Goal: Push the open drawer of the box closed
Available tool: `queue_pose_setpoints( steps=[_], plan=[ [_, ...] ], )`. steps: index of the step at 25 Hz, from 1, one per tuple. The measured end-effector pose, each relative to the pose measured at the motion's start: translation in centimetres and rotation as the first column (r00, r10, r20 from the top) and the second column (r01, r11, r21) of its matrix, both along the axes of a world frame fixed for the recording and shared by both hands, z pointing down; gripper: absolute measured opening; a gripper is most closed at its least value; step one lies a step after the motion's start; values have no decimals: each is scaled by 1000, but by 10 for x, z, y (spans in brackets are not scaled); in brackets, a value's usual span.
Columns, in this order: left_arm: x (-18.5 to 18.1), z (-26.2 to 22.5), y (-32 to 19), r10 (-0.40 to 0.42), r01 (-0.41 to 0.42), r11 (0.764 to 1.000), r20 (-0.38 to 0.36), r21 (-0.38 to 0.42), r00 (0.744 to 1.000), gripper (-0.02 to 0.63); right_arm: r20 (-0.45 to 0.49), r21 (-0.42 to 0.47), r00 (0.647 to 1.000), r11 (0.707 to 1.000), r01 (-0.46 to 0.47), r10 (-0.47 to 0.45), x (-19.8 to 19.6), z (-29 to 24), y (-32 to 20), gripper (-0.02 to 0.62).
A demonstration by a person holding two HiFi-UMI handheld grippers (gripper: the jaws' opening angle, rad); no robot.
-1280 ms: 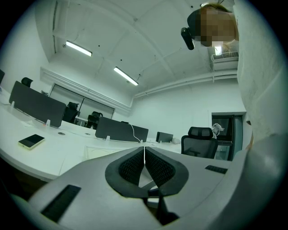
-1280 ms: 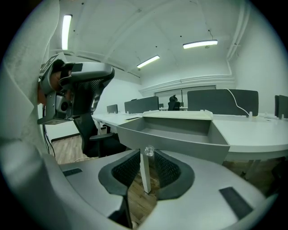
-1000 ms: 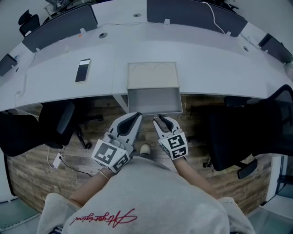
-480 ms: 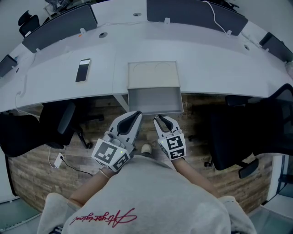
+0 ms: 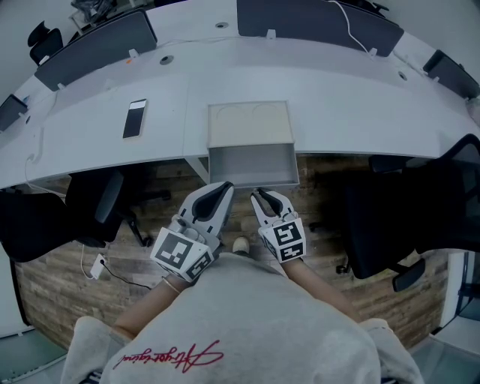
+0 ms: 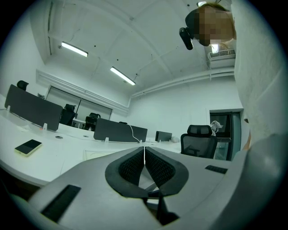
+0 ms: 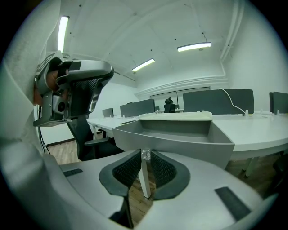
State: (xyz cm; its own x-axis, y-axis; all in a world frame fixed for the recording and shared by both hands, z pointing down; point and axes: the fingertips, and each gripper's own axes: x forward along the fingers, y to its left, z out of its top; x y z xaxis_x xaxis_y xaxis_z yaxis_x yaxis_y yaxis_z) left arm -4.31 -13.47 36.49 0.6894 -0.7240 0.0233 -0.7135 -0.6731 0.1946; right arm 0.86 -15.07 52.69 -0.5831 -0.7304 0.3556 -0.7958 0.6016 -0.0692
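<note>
A pale grey box (image 5: pixel 250 123) stands on the white desk (image 5: pixel 352 105) at its front edge. Its grey drawer (image 5: pixel 253 166) is pulled out over the floor and looks empty. Both grippers hang just in front of the drawer, below desk height. My left gripper (image 5: pixel 225 189) is near the drawer's left front corner, pads pressed together and empty (image 6: pixel 144 150). My right gripper (image 5: pixel 264 196) is below the drawer's front wall (image 7: pixel 175 143), its pads a narrow gap apart (image 7: pixel 144 155) with nothing between them; floor and a desk leg show through.
A phone (image 5: pixel 135 118) lies on the desk left of the box. Dark partition screens (image 5: pixel 319 19) line the desk's far side. Black office chairs stand at the left (image 5: pixel 94 202) and the right (image 5: pixel 397 225) over the wooden floor. The person's shoe (image 5: pixel 239 244) is between the grippers.
</note>
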Motion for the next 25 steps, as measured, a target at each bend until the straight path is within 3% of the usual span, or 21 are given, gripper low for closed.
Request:
queue_pose_setpoints(
  steps=[25],
  plan=[
    [-4, -5, -17, 5, -5, 1000, -18, 25, 1000, 20, 2, 10, 1000, 1000, 15, -15, -2, -1, -11, 71]
  ],
)
